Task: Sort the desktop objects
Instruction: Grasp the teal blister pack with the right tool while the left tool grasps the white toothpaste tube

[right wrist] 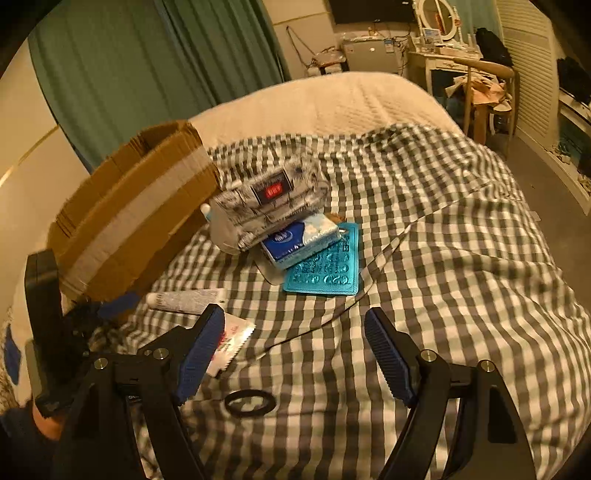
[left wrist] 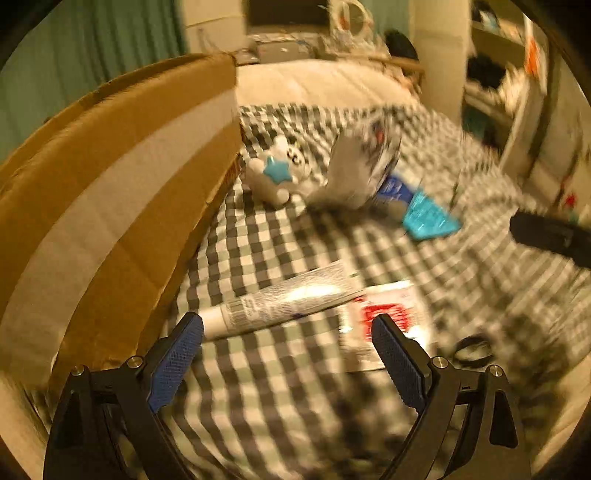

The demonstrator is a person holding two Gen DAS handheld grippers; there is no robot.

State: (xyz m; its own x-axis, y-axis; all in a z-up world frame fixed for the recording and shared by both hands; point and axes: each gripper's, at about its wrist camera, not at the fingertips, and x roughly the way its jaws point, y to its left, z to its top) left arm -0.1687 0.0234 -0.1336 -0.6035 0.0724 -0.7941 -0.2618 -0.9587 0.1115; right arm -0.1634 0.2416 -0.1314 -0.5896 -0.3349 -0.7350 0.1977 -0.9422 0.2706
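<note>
L gripper (left wrist: 288, 325) jaws apart, empty, over glossy tube (left wrist: 280, 302); corrugated cardboard box (left wrist: 110, 184) at 9. R gripper (right wrist: 295, 325) jaws apart, empty, over gingham cloth (right wrist: 461, 277); embossed teal blister sheet (right wrist: 328, 269) at 12.

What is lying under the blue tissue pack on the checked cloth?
The teal blister sheet lies partly under the blue tissue pack. How far the sheet reaches beneath cannot be seen.

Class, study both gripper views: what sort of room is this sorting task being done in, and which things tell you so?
Most likely a bedroom. The objects lie on a bed covered by a checked cloth, a dressing table with a round mirror stands at the back, and green curtains hang beside it.
</note>
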